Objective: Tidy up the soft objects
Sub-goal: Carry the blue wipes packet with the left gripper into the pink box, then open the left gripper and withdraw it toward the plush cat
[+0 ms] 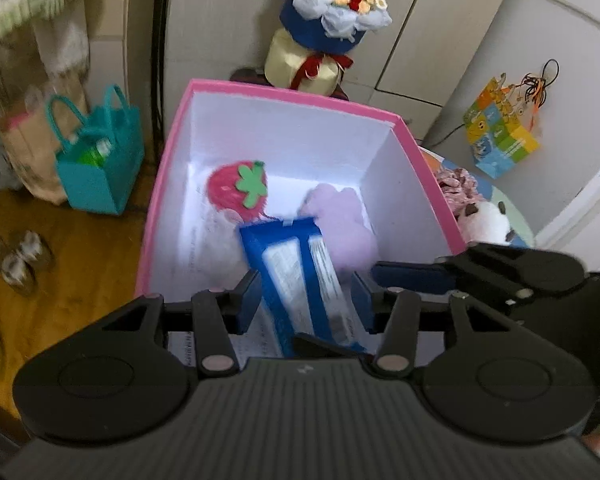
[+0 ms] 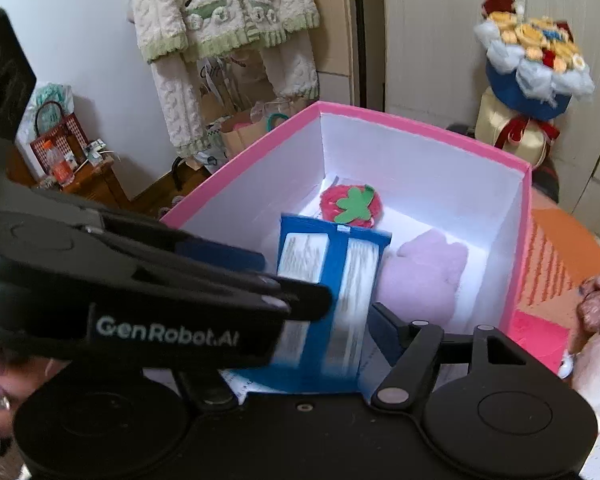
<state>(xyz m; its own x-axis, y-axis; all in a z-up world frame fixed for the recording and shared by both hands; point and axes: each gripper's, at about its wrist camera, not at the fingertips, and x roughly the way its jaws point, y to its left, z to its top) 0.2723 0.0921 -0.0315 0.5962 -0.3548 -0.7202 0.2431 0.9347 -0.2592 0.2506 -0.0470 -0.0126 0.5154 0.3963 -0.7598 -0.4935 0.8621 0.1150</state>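
Note:
A pink box (image 1: 284, 94) with white inner walls stands open in front of me; it also shows in the right wrist view (image 2: 420, 122). Inside lie a red plush strawberry (image 1: 236, 190) (image 2: 350, 202) and a lilac plush (image 1: 340, 220) (image 2: 428, 272). A blue tissue pack (image 1: 296, 276) (image 2: 332, 292) hangs over the box, between the blue pads of both grippers. My left gripper (image 1: 304, 300) has its pads close on either side of the pack. My right gripper (image 2: 320, 316) is beside it; its left finger is hidden behind the left gripper's body.
A teal bag (image 1: 100, 160) and slippers (image 1: 16, 256) are on the wooden floor at the left. A flower bouquet (image 1: 332, 4) stands behind the box. A white plush (image 1: 486, 220) and patterned fabric (image 1: 456, 186) lie right of the box.

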